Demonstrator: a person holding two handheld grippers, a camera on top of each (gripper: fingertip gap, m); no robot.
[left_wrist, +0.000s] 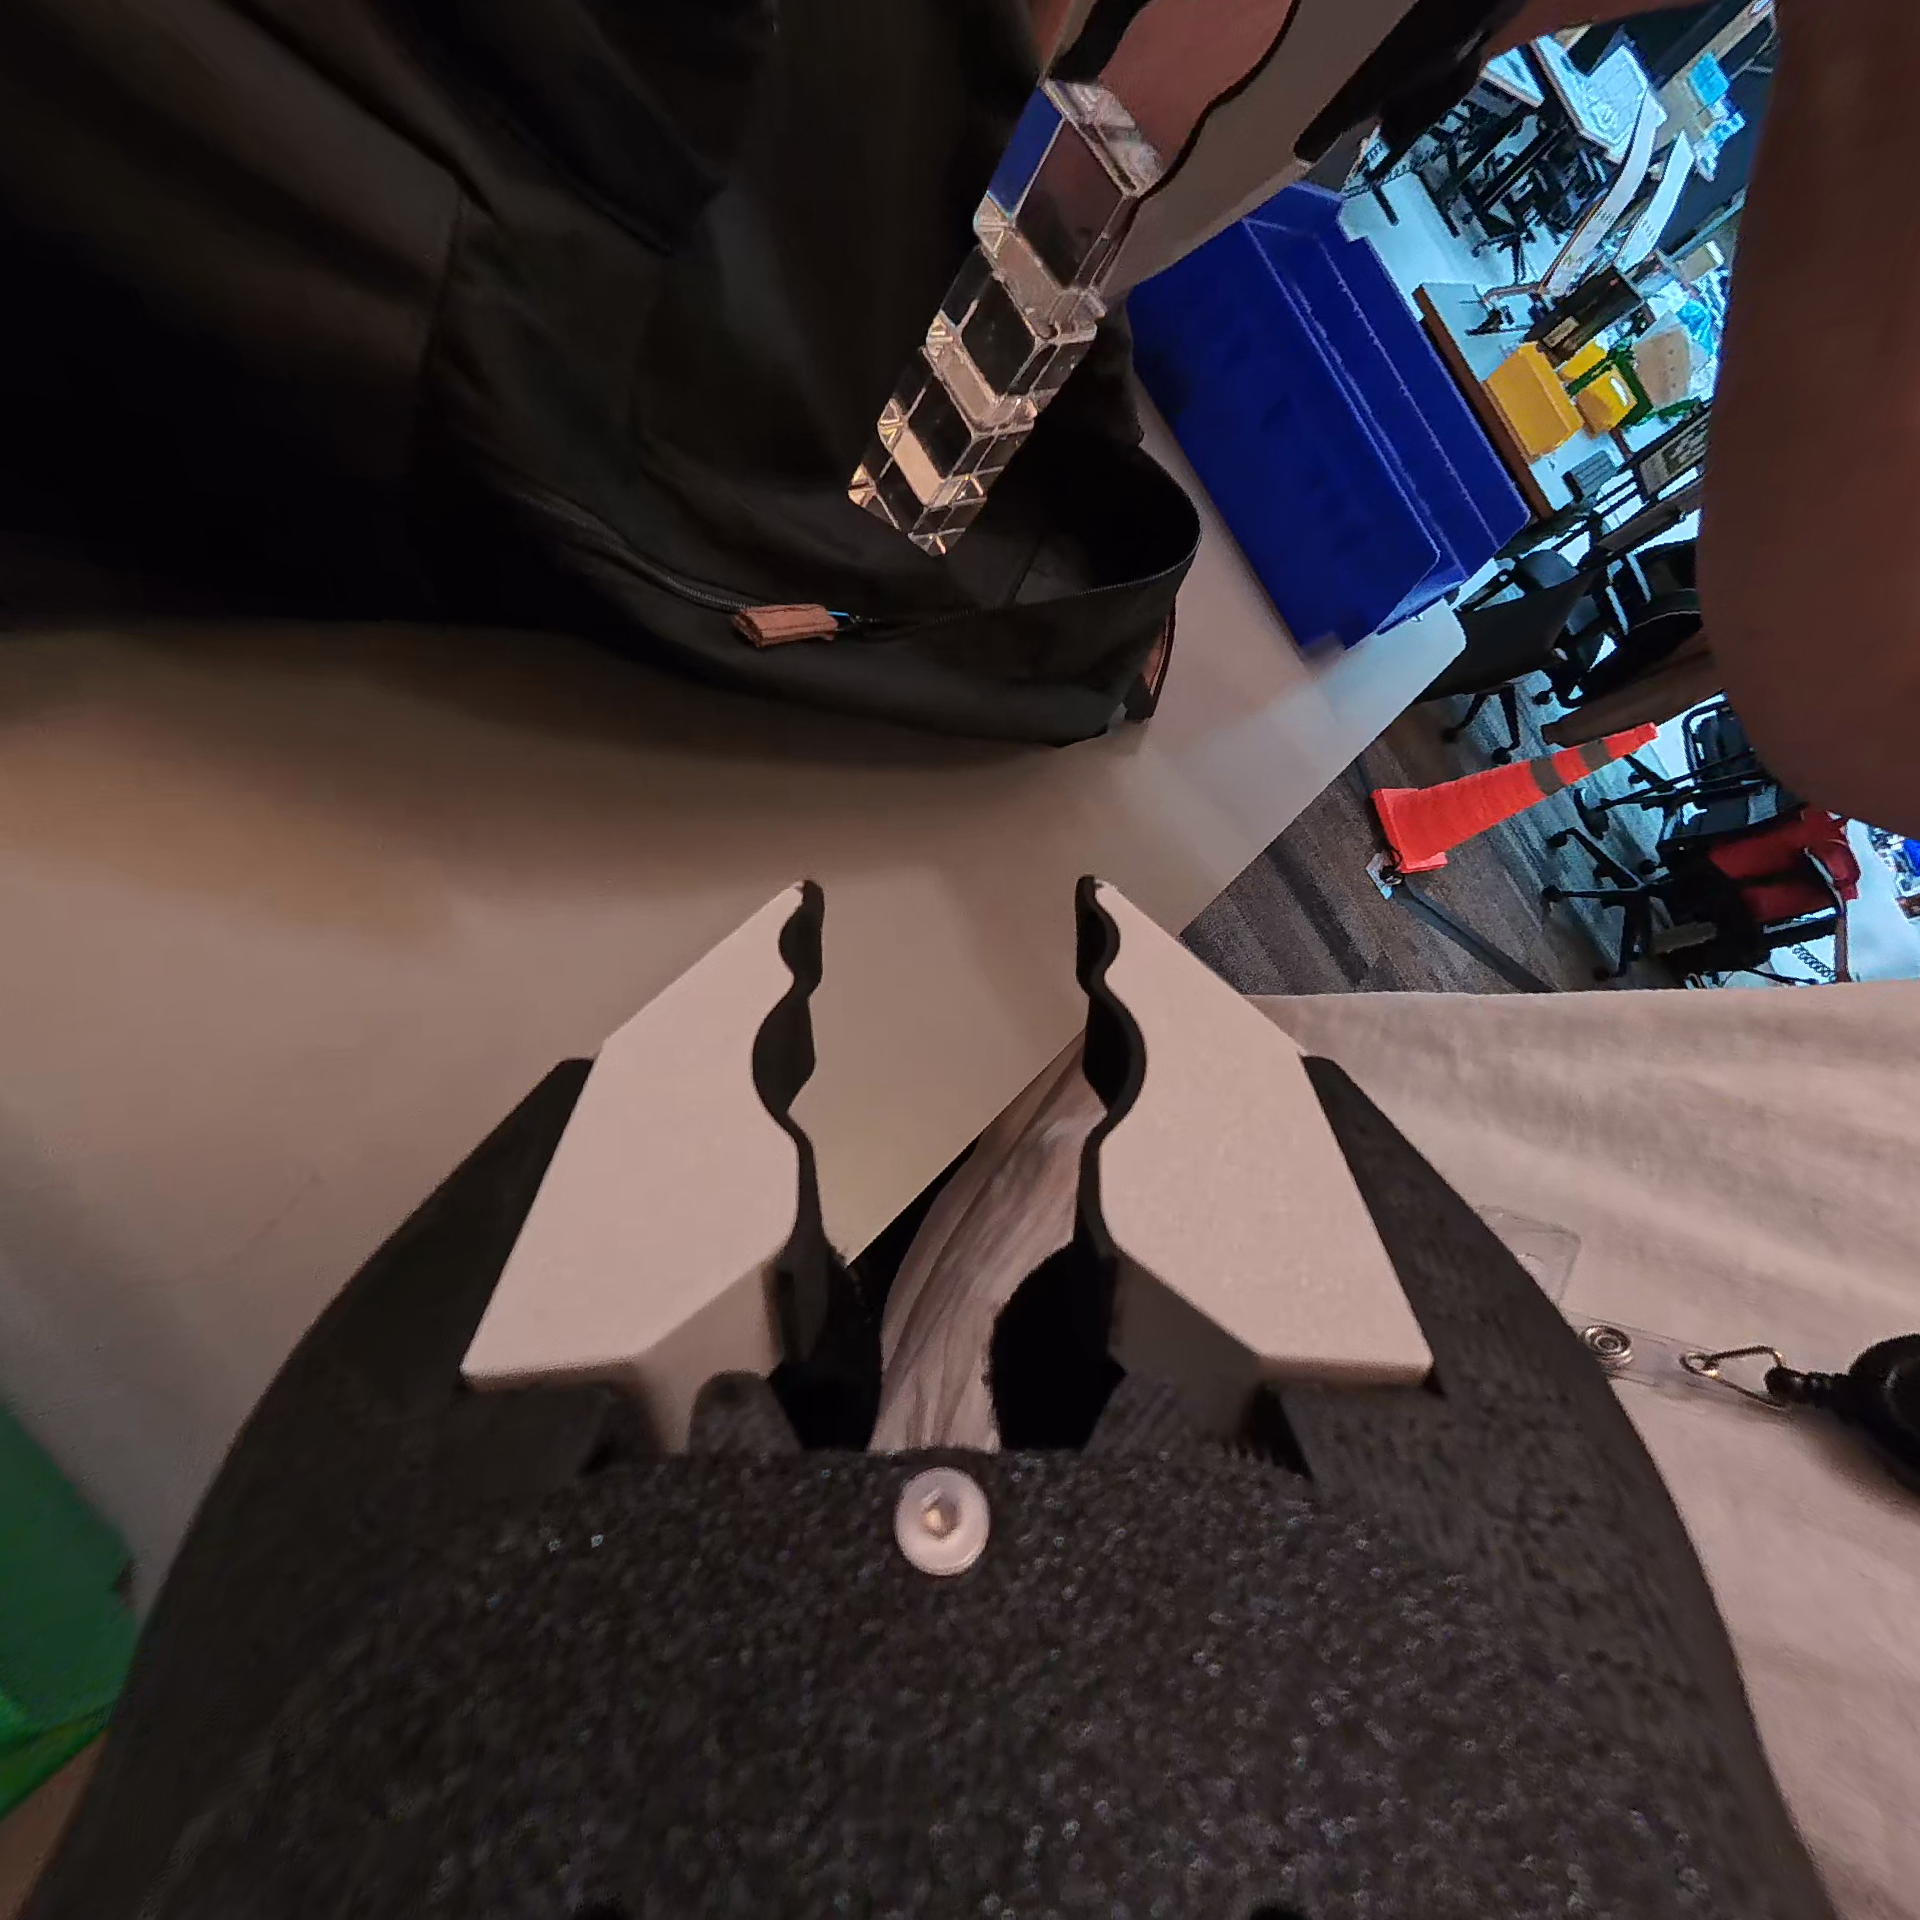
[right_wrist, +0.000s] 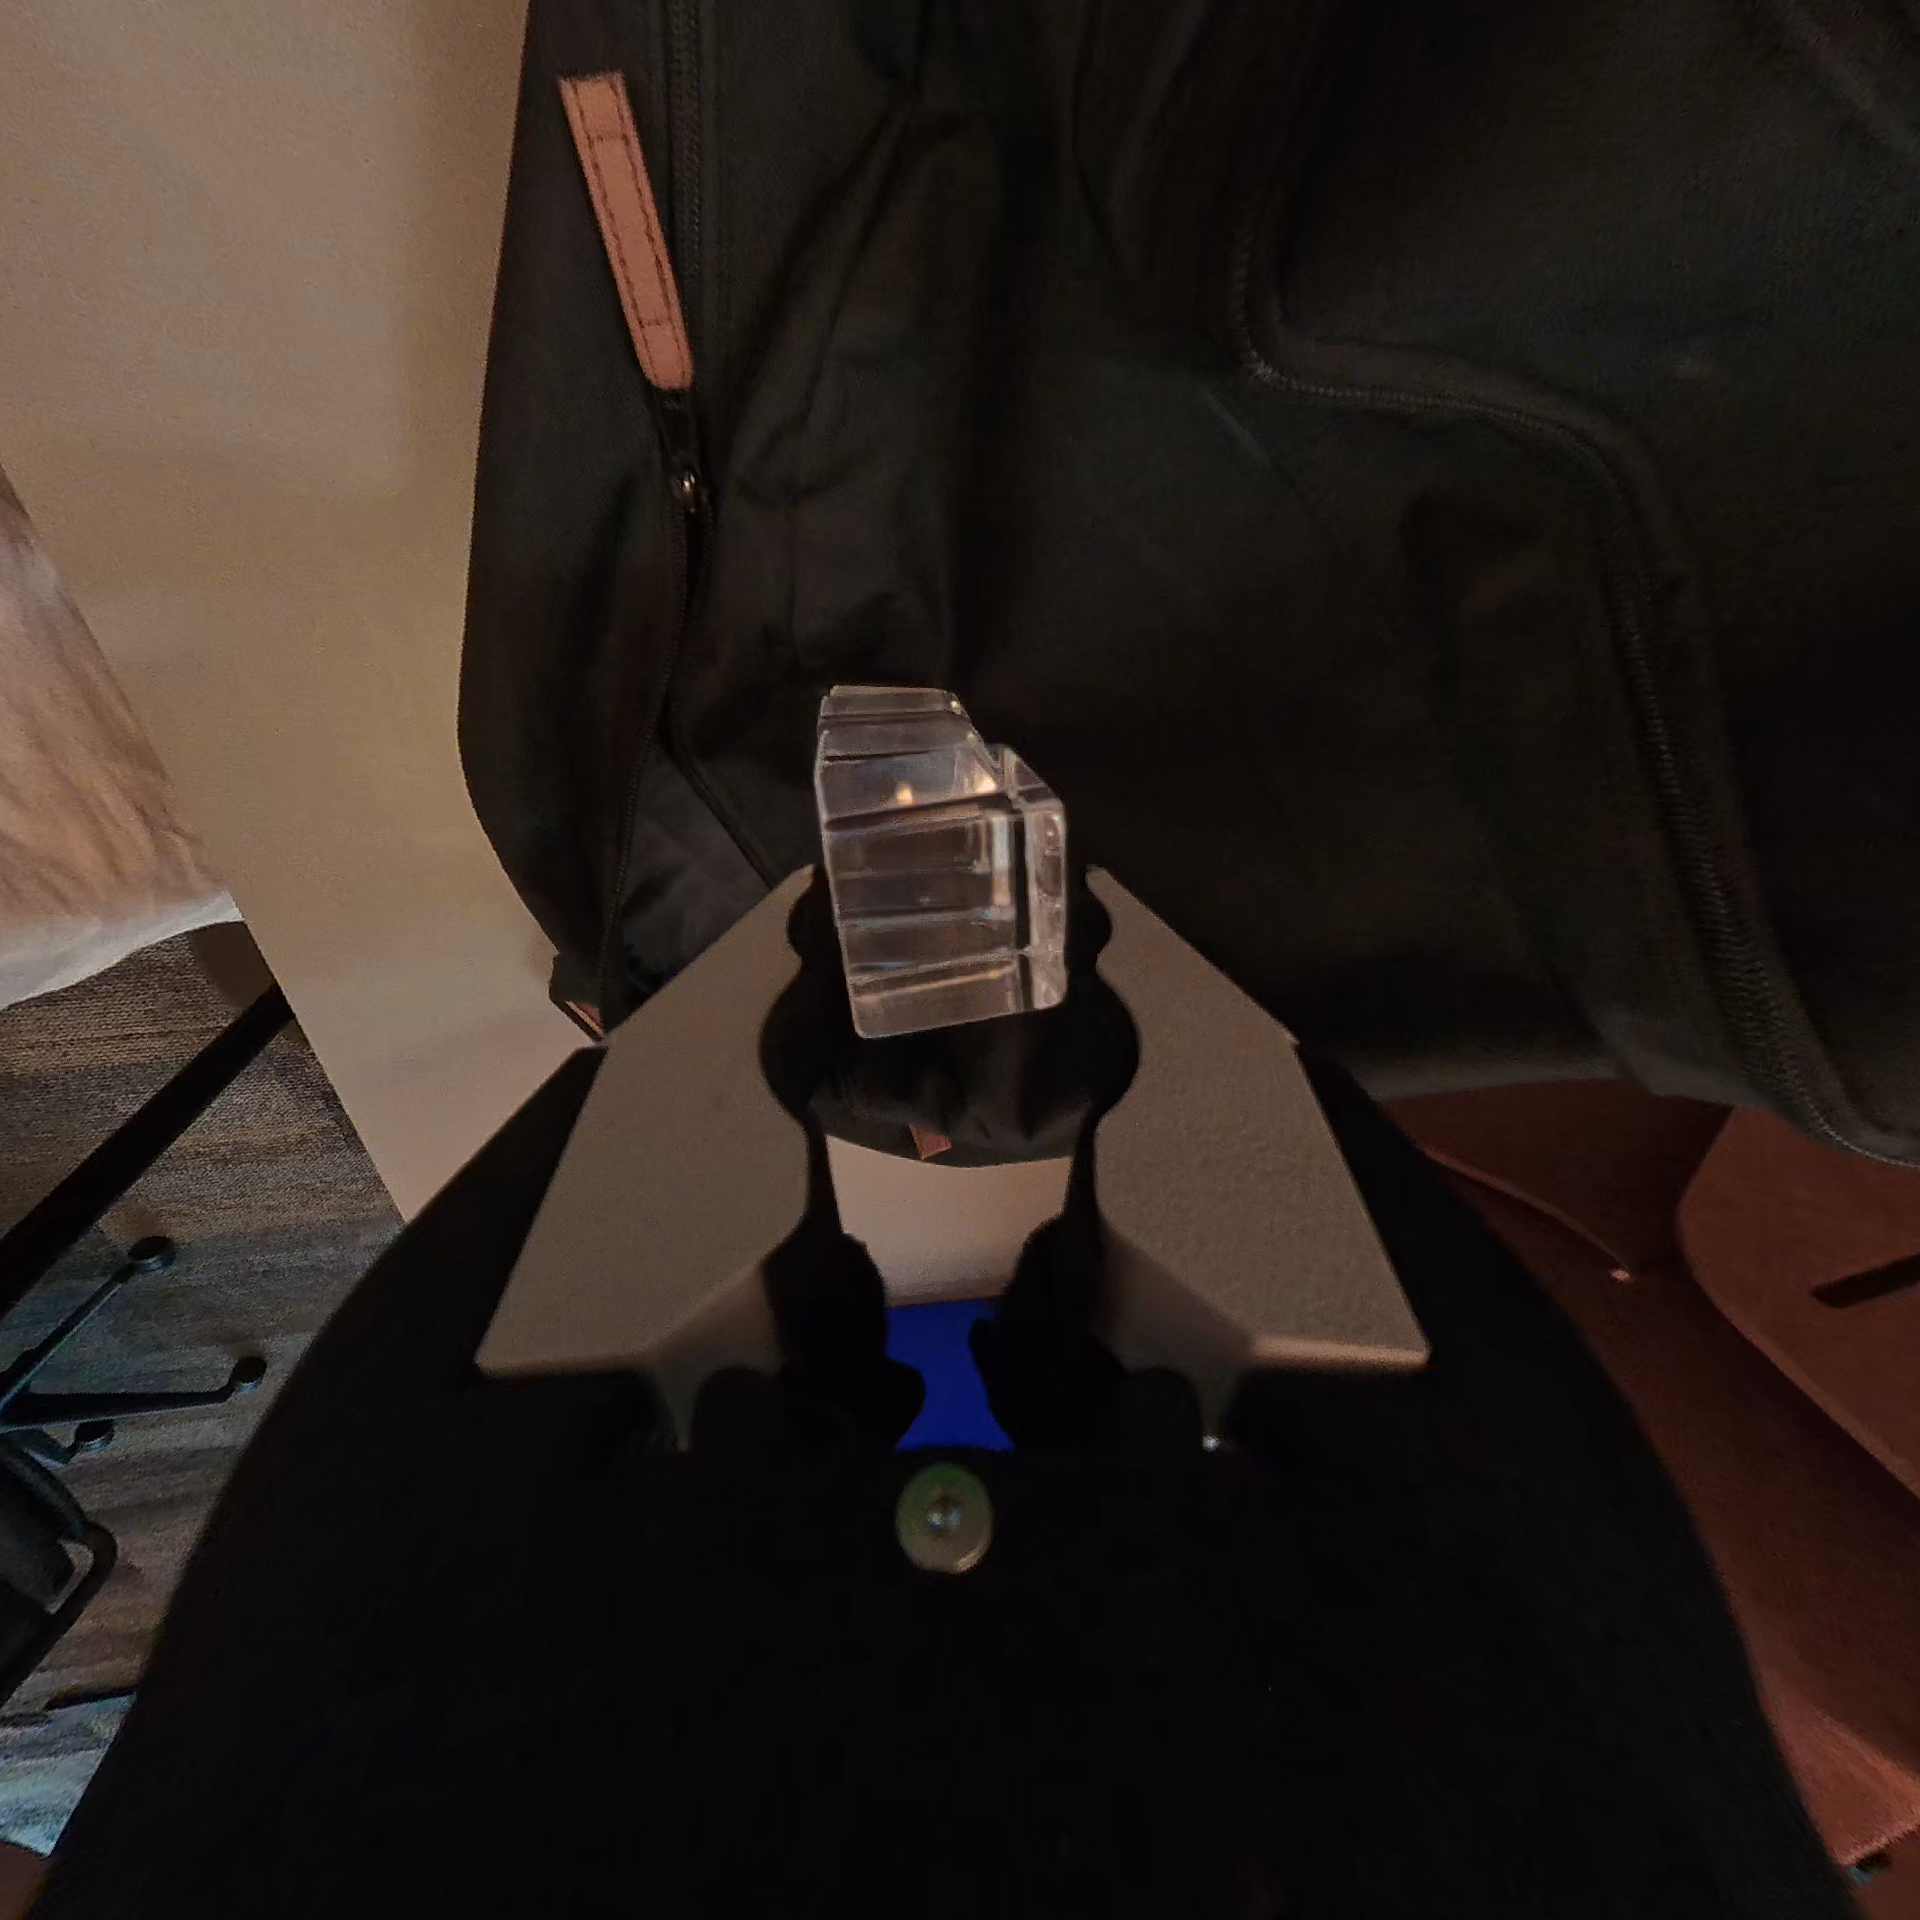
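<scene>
My right gripper (right_wrist: 948, 894) is shut on a clear stepped acrylic block (right_wrist: 940, 862) and holds it in the air in front of a black backpack (right_wrist: 1299, 468). In the left wrist view the same block (left_wrist: 1003, 312) hangs down from the right gripper's fingers (left_wrist: 1174, 62) at the top, above the backpack (left_wrist: 468, 312) and its zipper opening (left_wrist: 1091, 582). My left gripper (left_wrist: 948, 904) is open and empty, over the pale table (left_wrist: 416, 831), short of the backpack. A brown zipper pull (left_wrist: 787, 621) lies on the bag's near edge.
A blue bin (left_wrist: 1320, 416) stands on the table right of the backpack. The table edge (left_wrist: 1299, 821) runs diagonally on the right; beyond it are floor, an orange cone (left_wrist: 1507, 800) and office chairs. A person's white shirt (left_wrist: 1610, 1195) with a badge reel is at the right. A brown wooden piece (right_wrist: 1714, 1351) lies at right.
</scene>
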